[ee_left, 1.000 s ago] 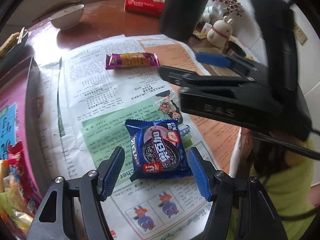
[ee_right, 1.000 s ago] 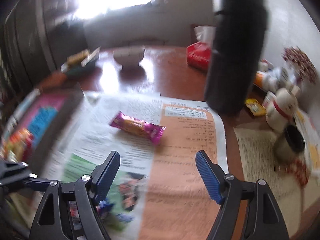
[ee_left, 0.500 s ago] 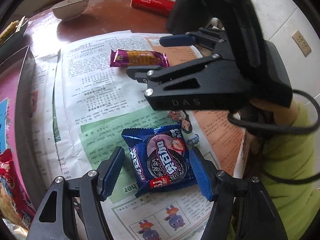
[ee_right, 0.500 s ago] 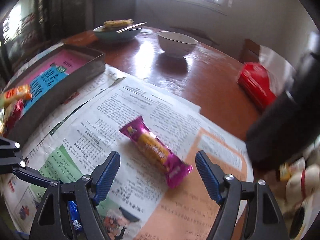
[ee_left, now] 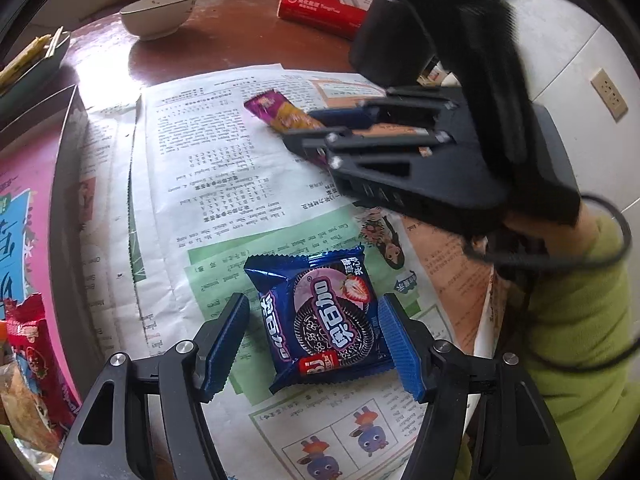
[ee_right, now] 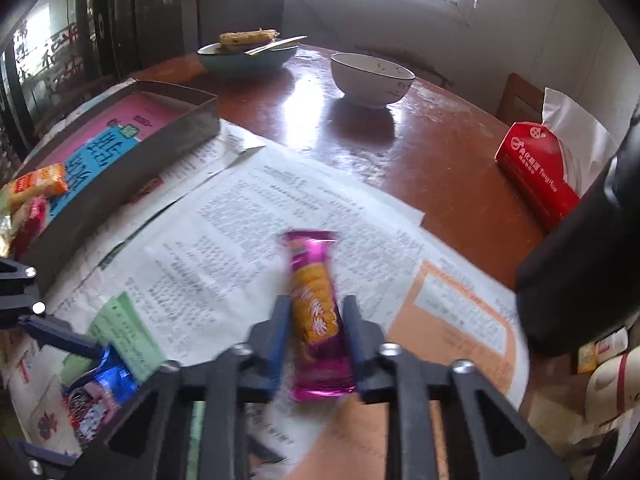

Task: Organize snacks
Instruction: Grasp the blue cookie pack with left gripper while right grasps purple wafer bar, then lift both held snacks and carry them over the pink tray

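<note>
Blue cookie packet between open left gripper jaws, newspaper

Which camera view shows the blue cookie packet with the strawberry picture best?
The left wrist view. There the blue cookie packet lies whole and sharp on the newspaper, between the open fingers of the left tool. In the right wrist view only a blurred corner shows at the lower left edge.

Open newspaper mid-table, clutter around the rim

Bare newspaper leaves passing room between the two snacks. The box wall blocks at ten o'clock, a white bowl at twelve, the red tissue pack at two, and a black bottle at three.
</note>
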A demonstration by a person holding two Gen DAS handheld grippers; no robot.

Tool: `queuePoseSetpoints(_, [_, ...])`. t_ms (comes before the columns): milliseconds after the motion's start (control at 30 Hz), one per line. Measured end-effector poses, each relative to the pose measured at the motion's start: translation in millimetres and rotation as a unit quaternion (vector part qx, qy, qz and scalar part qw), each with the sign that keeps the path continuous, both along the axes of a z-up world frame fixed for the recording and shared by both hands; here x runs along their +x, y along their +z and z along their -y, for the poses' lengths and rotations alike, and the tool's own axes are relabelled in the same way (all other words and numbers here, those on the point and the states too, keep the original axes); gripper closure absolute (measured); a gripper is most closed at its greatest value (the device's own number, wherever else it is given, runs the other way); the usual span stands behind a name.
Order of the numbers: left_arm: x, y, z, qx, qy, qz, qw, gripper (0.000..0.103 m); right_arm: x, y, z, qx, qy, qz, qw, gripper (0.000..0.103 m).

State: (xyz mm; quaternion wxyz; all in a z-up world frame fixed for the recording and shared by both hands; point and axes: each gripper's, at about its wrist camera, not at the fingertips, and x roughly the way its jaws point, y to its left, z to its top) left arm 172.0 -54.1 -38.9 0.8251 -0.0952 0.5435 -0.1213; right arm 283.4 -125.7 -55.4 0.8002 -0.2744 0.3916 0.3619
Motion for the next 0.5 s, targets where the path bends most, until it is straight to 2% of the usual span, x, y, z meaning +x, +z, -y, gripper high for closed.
queuePoseSetpoints(267, [-9,5,5,0.012,-0.001,0.006,0.9999,0.036,-29,-1,23,0.053,-0.073,-0.044,0.995,0.082])
queuePoseSetpoints(400, [-13,5,7,0.01,-0.002,0.011,0.9999,0.043,-46,1,42,0.095,-0.12,-0.057,0.987,0.082])
queuePoseSetpoints(500, [-17,6,11,0.023,-0.006,0.023,0.9995,0.044,-59,5,58,0.127,-0.159,-0.048,0.978,0.082])
